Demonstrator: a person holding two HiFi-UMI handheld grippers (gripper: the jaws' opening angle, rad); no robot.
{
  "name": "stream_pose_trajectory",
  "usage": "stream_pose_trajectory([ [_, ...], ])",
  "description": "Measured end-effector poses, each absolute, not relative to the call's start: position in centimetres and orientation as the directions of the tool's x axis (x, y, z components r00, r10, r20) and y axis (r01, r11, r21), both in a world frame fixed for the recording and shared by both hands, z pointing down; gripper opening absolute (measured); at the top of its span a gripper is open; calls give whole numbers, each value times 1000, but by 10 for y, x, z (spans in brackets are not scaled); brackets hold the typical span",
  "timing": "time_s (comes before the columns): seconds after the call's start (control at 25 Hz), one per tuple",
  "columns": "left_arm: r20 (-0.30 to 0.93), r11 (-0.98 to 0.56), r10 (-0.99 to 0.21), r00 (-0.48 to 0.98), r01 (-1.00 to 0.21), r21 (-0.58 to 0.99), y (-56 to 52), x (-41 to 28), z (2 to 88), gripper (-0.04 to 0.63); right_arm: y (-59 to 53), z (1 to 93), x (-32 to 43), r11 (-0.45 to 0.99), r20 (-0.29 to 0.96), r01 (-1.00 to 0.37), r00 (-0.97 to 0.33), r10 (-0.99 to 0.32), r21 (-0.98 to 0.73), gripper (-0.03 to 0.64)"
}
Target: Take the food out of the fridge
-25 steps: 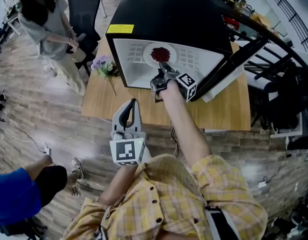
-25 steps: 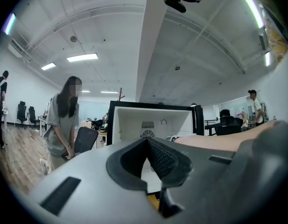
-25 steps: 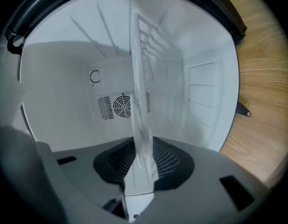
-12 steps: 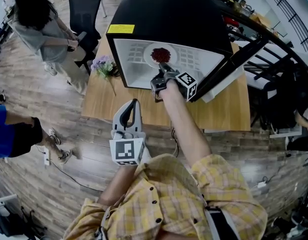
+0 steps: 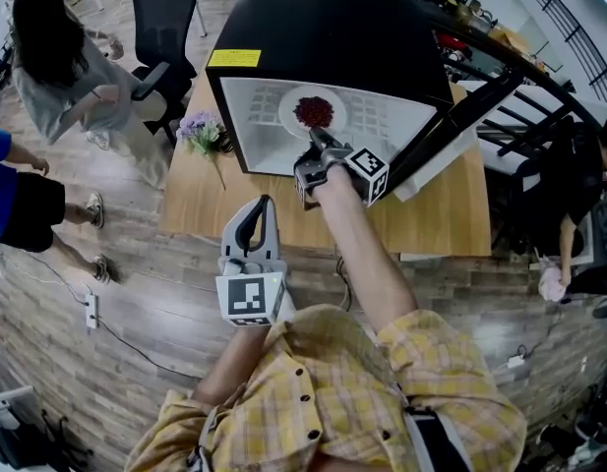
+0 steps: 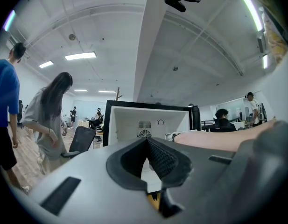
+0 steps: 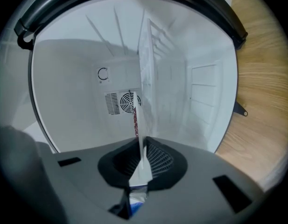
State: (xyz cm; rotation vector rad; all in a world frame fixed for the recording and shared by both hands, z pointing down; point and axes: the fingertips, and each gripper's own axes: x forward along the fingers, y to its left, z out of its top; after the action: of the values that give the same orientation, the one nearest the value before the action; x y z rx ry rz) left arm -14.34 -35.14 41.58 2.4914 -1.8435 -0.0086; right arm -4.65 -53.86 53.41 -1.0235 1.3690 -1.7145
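Pretty standard open office room. Wood plank floor [image 5: 136, 273] everywhere, a light wooden table [image 5: 451, 219] just ahead of the left gripper [image 5: 256, 209], and a black office chair [image 5: 165, 13] further ahead on its left. White ceiling [image 6: 111, 27] with bright strip lights [image 6: 80, 56]. Black railing [image 5: 564, 13] way off right.

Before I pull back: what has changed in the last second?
The right claw is closing on the rim of the plate, which stands between its pads inside the fridge. The bystander in blue has walked up the left side of the head view. The plate, the food and the left claw, shut and empty, stayed put.
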Motion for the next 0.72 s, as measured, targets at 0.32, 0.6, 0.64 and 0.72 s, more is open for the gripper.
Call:
stream_pose_trajectory([
  [0.32, 31, -300, -953, 301, -953, 34, -344, -134, 414, 8, -512, 514, -43, -151, 112, 48, -460, -881, -987, 23],
  [0.6, 31, -307, -951, 308, -951, 35, -341, -126, 413, 8, -488, 496, -37, -114, 77, 49, -481, -873, -992, 23],
  [0.64, 34, -306, -951, 307, -951, 35, -341, -125, 413, 8, -484, 493, -36, -105, 70, 45, -483, -873, -993, 23],
  [0.72, 40, -306, -951, 307, -951, 36, -341, -123, 413, 8, -477, 487, -35, -95, 60, 48, -490, -870, -994, 21],
])
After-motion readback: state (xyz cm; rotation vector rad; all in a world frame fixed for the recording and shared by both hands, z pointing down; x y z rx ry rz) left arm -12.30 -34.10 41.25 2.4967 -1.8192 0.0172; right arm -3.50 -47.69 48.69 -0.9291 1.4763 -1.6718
